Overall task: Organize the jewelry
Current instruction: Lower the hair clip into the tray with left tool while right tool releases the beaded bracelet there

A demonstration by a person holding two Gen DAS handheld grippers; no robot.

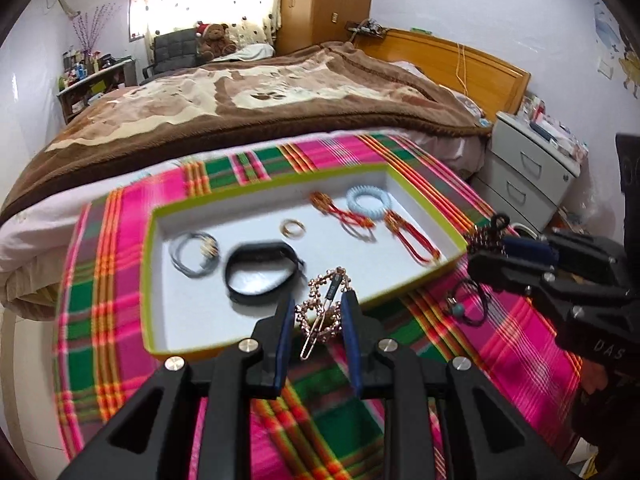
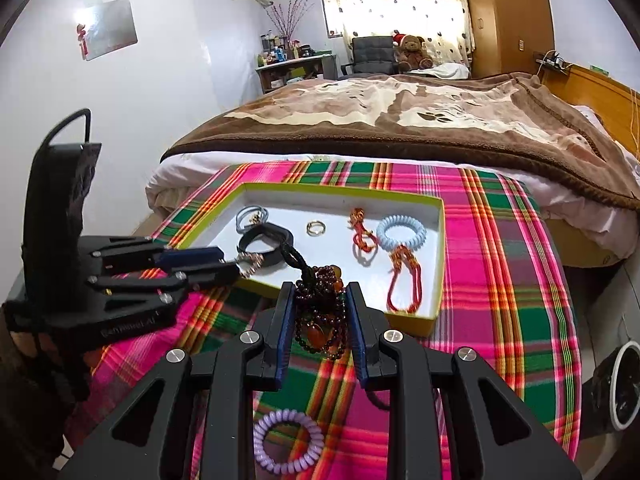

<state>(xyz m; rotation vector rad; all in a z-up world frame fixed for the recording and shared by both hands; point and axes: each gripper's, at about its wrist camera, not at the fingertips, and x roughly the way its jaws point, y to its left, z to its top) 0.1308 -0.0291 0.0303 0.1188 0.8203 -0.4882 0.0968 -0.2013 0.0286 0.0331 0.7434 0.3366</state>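
A rose-gold bead chain (image 1: 323,308) is gripped in the left claw (image 1: 316,312), and a dark bead bracelet (image 2: 320,312) in the right claw (image 2: 320,320). The tray (image 1: 264,182) lies straight ahead of both, long axis crosswise; the left claw is judged nearer its rim.

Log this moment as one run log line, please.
left gripper: shut on rose-gold hair clip | right gripper: shut on dark bead bracelet | tray: six pieces inside | purple coil tie: on cloth

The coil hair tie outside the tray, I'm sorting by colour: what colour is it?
Lilac purple coil hair tie; right wrist view shows it best.
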